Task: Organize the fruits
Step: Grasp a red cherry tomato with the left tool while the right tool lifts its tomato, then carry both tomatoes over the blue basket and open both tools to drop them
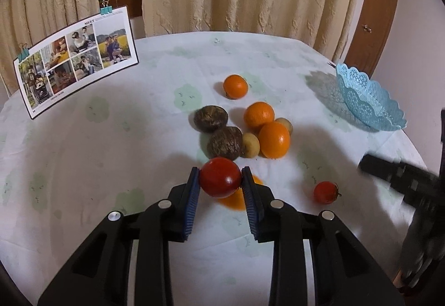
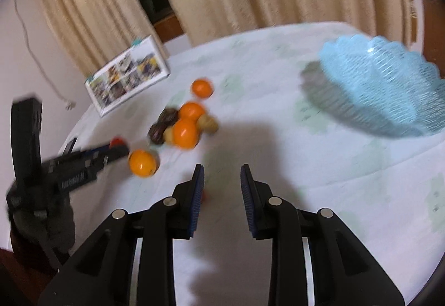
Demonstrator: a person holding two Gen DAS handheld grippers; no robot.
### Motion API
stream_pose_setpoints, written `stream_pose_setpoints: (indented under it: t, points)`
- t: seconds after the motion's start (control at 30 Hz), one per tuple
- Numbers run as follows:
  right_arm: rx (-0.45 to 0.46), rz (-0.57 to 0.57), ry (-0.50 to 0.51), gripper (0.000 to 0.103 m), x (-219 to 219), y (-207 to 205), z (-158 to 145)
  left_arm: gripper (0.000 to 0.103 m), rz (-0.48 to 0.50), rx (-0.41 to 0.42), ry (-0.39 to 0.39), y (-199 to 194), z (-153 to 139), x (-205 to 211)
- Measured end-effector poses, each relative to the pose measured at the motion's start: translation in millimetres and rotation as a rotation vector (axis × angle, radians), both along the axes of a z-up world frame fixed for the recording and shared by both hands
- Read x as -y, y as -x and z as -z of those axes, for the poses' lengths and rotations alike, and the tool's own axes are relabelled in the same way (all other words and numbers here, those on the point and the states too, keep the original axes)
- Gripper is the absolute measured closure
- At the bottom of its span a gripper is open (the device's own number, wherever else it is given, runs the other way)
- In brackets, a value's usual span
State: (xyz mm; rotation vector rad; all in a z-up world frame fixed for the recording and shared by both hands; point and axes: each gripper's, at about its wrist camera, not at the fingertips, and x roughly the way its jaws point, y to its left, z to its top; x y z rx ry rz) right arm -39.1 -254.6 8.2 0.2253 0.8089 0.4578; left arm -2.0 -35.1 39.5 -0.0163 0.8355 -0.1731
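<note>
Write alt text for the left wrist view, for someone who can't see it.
The left tool grips a red tomato above a white tablecloth. Beyond it lie oranges, brown fruits, a smaller tomato, and an empty blue basket at right.

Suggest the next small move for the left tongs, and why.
Probably lift and carry toward the basket. The left tongs are shut on the red tomato, both pads touching it, an orange right beneath. The basket looks empty and sits far right on the table. The right tongs are open, holding nothing.
</note>
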Motion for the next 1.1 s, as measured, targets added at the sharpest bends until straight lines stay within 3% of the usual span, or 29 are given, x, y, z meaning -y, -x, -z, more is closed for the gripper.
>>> stream_pose_setpoints:
  t: [0.27,0.5,0.7,0.87,1.1]
  points:
    - [-0.043,-0.094,0.088,0.075,-45,-4,19,0.072,-0.021,0.006,-0.005,4,-3,-5]
    - [-0.031,-0.069,0.095,0.078,-42,-5,19,0.072,-0.038,0.01,-0.005,2,-7,-9]
    - [0.05,0.04,0.034,0.078,-1,-5,-9,0.072,0.002,0.042,-0.007,-2,-20,9]
    - [0.129,0.216,-0.005,0.077,51,-8,-34,0.072,0.043,0.056,-0.006,-9,-28,33]
    - [0.135,0.423,-0.017,0.077,121,-32,-34,0.072,0.093,0.049,-0.001,-20,-32,63]
